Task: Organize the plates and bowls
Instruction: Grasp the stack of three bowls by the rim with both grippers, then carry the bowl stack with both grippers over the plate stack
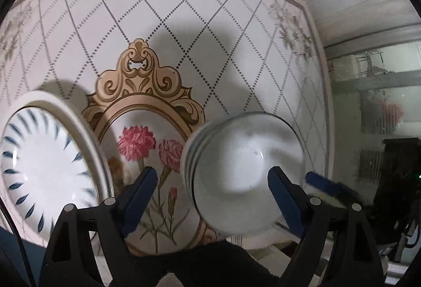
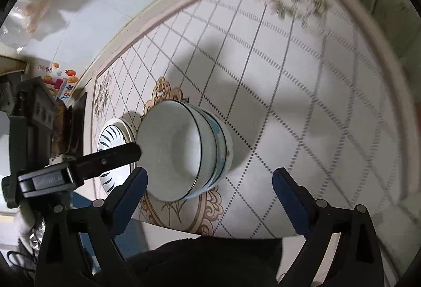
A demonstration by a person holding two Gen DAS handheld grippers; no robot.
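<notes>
Your left gripper (image 1: 210,197) is hanging with its jaws released over the tabletop (image 1: 223,31), and your right gripper (image 2: 210,194) is hanging released as well. The bowls (image 2: 184,150) are sitting nested in a stack near the tabletop's middle, beside the plate (image 1: 47,160), which is lying toward the left edge; whether the two are touching, you cannot tell. Your left gripper's finger (image 2: 110,158) is reaching in over the plate at the stack's rim. Open tabletop is stretching right of the stack toward the pink border (image 2: 379,55).

Black tongs (image 1: 210,181), blue pads (image 1: 139,194), silver pivot screws, both grippers.
</notes>
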